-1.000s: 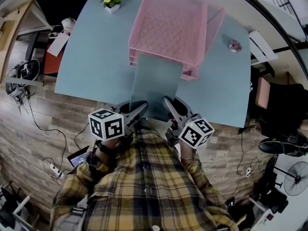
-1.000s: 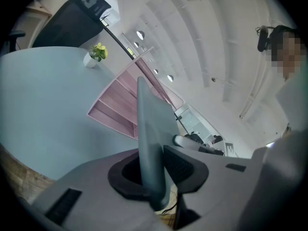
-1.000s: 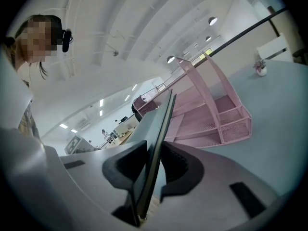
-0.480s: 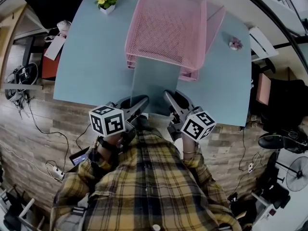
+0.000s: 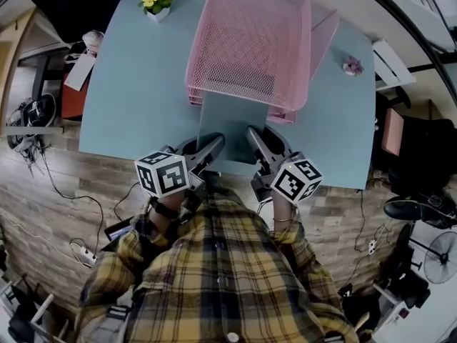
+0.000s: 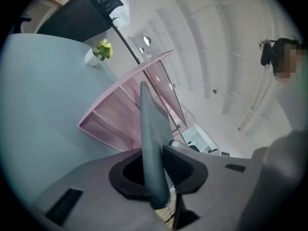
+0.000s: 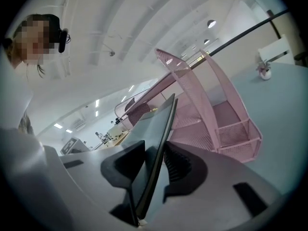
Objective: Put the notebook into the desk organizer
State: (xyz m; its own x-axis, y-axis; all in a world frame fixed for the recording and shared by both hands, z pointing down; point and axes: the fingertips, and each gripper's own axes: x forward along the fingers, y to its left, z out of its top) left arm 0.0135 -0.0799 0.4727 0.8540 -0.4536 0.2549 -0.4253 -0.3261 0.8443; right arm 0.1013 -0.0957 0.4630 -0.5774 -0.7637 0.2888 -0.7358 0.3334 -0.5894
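The grey-blue notebook lies flat over the table's front edge, its far end tucked under the pink mesh desk organizer. My left gripper grips its near left corner and my right gripper its near right corner. In the left gripper view the notebook stands edge-on between the closing jaws of the left gripper, pointing at the organizer. In the right gripper view the notebook sits between the opening jaws of the right gripper, with the pads still on it, in front of the organizer.
The light blue table carries a small pot of yellow flowers at the back left and a small pink ornament at the right. Cables and a power strip lie on the wooden floor at the left. A dark chair stands at the right.
Both grippers have moved forward towards the organizer, and the notebook has slid further under it, so less of the cover shows.
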